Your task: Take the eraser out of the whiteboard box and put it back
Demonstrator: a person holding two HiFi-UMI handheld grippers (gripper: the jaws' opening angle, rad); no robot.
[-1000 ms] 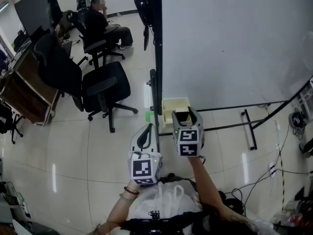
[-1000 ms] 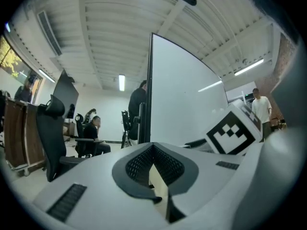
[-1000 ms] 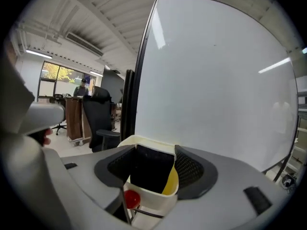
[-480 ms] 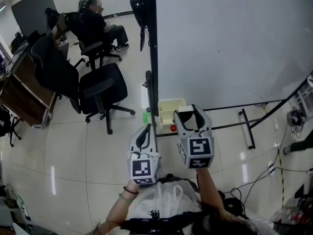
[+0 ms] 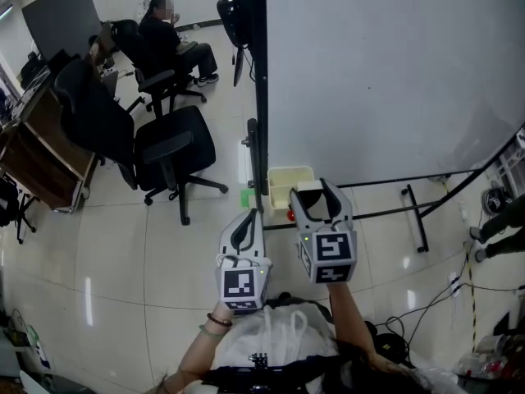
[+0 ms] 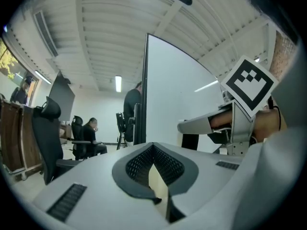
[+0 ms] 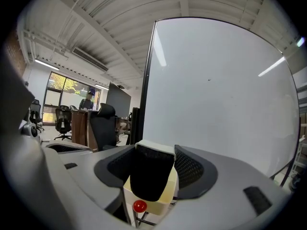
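The right claw point(image 5: 317, 195) is clamped on the eraser point(image 7: 149, 176). The eraser has a black soft side and a white back. One jaw presses on each side of it, and it stands up between them.

The eraser is out of the box point(image 5: 283, 179). It hangs in the air close to the box, a bit to the side of it in the head view. In the right gripper view the box peeks out from behind the bottom of the eraser.

The box is pale yellow and open on top. It sits at the bottom corner of the whiteboard point(image 5: 385, 80), next to the black post at the board's left edge. A small red ball point(image 7: 139, 206) is just under the box. A little green thing point(image 5: 247, 195) is on the other side of the post.

The left claw point(image 6: 154, 150) is shut tight, and it has nothing in it. It points level, next to the right claw and a bit nearer the person holding it.

Behind, a black chair point(image 5: 174, 148) stands on the shiny floor point(image 5: 123, 245). Farther back a person point(image 5: 164, 35) sits on another chair.
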